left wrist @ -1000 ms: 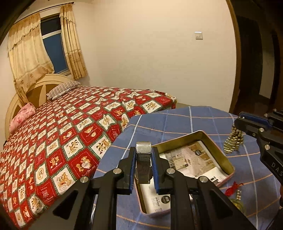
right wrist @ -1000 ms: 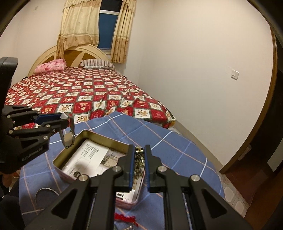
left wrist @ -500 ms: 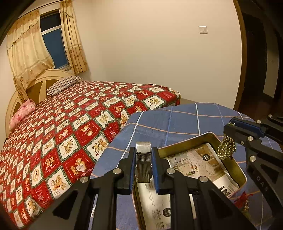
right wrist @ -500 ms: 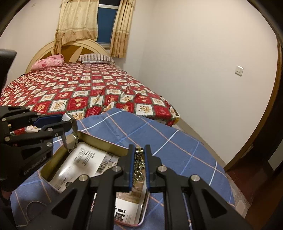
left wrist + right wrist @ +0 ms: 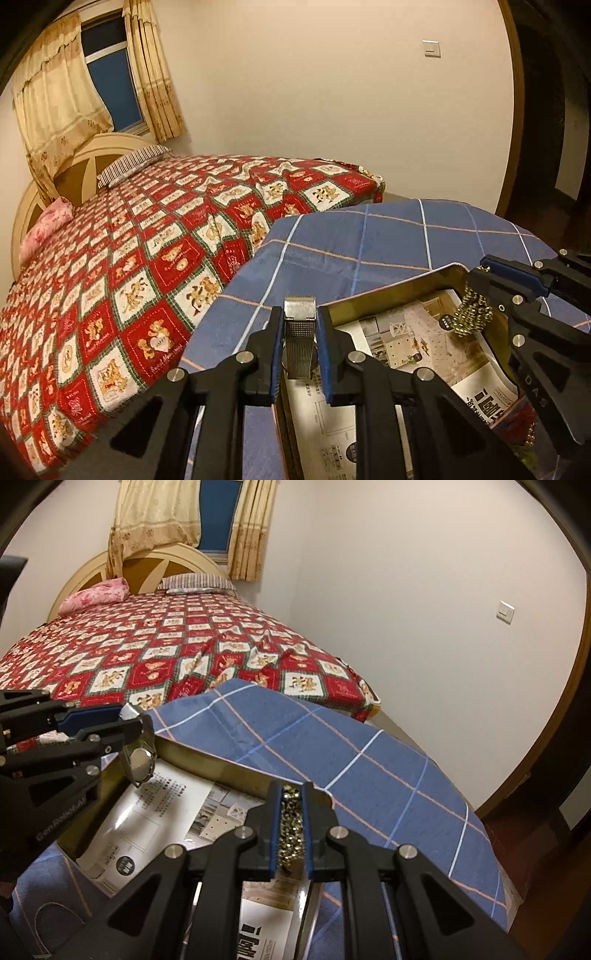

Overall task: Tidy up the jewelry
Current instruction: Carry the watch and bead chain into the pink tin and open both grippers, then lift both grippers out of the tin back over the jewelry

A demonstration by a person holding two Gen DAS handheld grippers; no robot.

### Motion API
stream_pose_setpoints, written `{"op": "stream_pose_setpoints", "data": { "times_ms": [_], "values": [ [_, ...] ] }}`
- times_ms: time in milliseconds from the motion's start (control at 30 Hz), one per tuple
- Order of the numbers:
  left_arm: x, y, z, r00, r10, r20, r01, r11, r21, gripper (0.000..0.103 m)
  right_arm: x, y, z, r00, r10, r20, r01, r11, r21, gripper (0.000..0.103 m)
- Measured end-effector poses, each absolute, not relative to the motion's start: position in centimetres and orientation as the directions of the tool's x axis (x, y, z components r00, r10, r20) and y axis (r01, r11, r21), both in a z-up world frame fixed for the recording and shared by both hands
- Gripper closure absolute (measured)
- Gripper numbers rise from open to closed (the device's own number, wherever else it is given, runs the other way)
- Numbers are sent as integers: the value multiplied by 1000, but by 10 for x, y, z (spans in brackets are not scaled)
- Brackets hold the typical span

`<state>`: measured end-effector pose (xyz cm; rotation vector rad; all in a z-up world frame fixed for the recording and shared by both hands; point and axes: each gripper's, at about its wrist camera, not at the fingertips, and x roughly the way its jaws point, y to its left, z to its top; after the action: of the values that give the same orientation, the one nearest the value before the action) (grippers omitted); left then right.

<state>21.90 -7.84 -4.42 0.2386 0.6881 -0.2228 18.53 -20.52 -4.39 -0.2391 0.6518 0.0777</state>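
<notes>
I see the left gripper clamping a watch, the right gripper clamping a gold bead bracelet, both over the paper-lined tin.

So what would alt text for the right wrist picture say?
A black tool grips a gold bead chain above an open tin lined with printed paper; a second tool, left, holds a silver watch over it.

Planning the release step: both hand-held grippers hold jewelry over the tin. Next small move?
Probably lower both a little further, then open. The watch in the left hand-held gripper and the gold beads in the right hand-held gripper hang above the tin, not resting on its paper lining.
</notes>
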Motion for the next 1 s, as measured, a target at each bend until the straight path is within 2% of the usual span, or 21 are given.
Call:
{"op": "stream_pose_setpoints", "data": {
  "times_ms": [1000],
  "values": [
    [220, -79, -60, 740, -102, -665, 272, 949, 157, 86, 197, -208, -64, 765, -48, -642, -126, 967, -222, 91]
  ]
}}
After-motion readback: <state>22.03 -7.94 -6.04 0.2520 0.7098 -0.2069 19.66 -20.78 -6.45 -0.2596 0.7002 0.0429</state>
